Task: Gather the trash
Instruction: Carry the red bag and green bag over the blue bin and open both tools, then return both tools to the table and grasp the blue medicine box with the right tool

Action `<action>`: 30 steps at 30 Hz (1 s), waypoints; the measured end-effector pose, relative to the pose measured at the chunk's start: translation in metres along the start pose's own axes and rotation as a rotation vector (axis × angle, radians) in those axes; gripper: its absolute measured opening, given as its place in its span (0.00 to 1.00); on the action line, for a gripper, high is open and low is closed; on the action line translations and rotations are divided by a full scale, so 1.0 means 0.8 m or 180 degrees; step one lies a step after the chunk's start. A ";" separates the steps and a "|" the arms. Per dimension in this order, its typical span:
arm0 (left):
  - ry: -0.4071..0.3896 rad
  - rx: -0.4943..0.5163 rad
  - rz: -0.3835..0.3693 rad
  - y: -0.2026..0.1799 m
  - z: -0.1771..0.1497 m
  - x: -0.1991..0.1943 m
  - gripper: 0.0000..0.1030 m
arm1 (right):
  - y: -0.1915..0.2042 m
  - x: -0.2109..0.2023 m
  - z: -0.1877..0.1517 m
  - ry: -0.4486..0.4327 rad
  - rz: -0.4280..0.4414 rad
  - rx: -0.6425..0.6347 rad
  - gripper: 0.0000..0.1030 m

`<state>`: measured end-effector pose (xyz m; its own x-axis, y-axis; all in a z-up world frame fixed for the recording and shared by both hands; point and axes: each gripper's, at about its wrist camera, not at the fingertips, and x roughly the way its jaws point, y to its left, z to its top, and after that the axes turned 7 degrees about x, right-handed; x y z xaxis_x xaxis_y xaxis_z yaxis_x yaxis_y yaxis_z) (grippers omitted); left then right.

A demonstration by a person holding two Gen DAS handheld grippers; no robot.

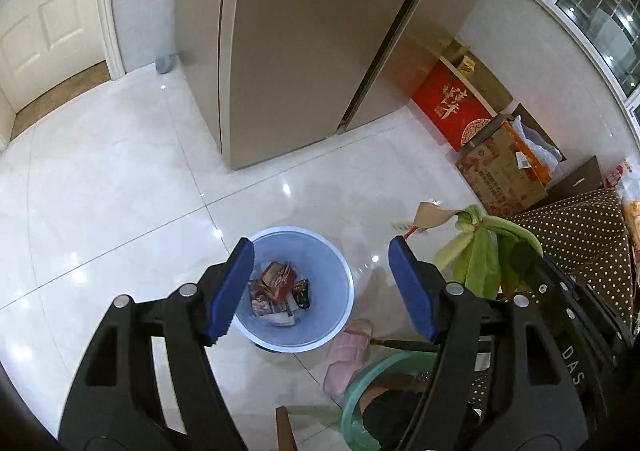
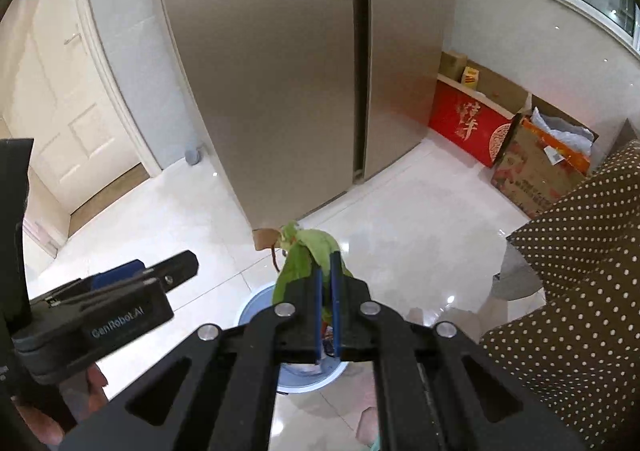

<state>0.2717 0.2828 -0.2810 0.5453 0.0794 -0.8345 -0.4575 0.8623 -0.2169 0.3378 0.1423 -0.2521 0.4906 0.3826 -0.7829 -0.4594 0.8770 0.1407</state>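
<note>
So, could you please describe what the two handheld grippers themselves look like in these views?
Both are black plastic frames with triangular cut-outs and round silver pivot bolts. The left gripper has two fingers faced with blue pads, serrated at the tips; its body reads "GenRobot.AI" in the right wrist view. The right gripper has the same thin blue pads, and white letters "DAS" show on its side.

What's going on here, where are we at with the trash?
A person is working two handheld grippers over a light blue bin on the tiled floor. The left gripper is open and empty above the bin, which already holds some wrappers. The right gripper is shut on a limp green leafy piece, held above the bin and not yet dropped. A pink slipper lies beside the bin.
</note>
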 end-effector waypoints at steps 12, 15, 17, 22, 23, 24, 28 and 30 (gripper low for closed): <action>-0.0156 -0.0159 0.0074 0.009 0.005 -0.021 0.69 | 0.023 0.005 0.022 -0.0058 0.0210 0.0029 0.07; -0.0181 -0.0150 0.0099 0.010 0.007 -0.026 0.69 | 0.023 0.003 0.028 -0.0101 0.0329 0.0119 0.09; -0.0193 -0.0154 0.0111 0.011 0.006 -0.029 0.69 | 0.024 0.000 0.031 -0.0127 0.0343 0.0126 0.34; -0.0194 -0.0160 0.0113 0.009 0.005 -0.035 0.69 | 0.024 -0.016 0.033 -0.0199 0.0353 0.0098 0.36; -0.0202 -0.0152 0.0109 0.007 0.005 -0.037 0.69 | 0.023 -0.019 0.033 -0.0205 0.0352 0.0099 0.36; -0.0208 -0.0143 0.0099 0.005 0.005 -0.039 0.69 | 0.021 -0.024 0.032 -0.0215 0.0343 0.0098 0.37; -0.0246 -0.0032 0.0042 -0.011 0.004 -0.051 0.69 | 0.012 -0.041 0.027 -0.0255 0.0285 0.0122 0.37; -0.0262 0.0005 0.0019 -0.018 0.002 -0.057 0.69 | 0.002 -0.051 0.024 -0.0284 0.0251 0.0149 0.37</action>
<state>0.2550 0.2673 -0.2391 0.5984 0.1254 -0.7913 -0.4599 0.8625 -0.2111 0.3311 0.1337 -0.2083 0.5192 0.4733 -0.7116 -0.4650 0.8551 0.2294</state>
